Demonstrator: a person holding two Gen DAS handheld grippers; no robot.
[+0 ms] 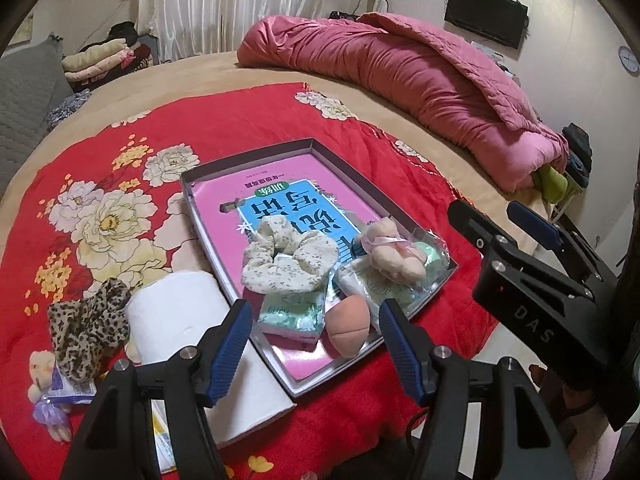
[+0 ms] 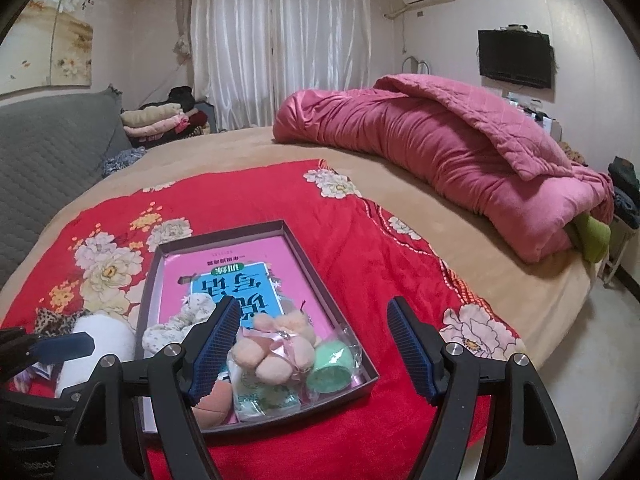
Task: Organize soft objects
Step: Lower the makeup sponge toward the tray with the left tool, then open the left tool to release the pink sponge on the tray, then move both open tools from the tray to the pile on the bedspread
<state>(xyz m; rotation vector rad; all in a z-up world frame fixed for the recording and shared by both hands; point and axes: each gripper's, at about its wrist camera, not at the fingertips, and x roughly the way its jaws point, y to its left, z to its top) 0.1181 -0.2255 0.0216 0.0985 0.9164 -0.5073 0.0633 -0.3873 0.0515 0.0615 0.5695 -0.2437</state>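
Observation:
A shallow grey box (image 1: 192,178) with a pink book inside lies on the red floral blanket. In it sit a floral scrunchie (image 1: 288,256), a green tissue pack (image 1: 290,314), a peach makeup sponge (image 1: 349,322) and a bagged peach plush bear (image 1: 394,254). It also shows in the right wrist view (image 2: 370,376), with the bear (image 2: 272,354) and a green roll (image 2: 332,364). My left gripper (image 1: 316,344) is open and empty above the box's near end. My right gripper (image 2: 312,344) is open and empty over the box's near right corner. Left of the box lie a white towel roll (image 1: 176,316), a leopard scrunchie (image 1: 86,332) and a small plush bear (image 1: 42,372).
A rolled pink quilt (image 2: 440,160) lies across the far side of the bed. A grey cushion (image 2: 48,148) and folded clothes (image 2: 160,120) are at the far left. The bed's right edge drops to the floor (image 2: 580,320).

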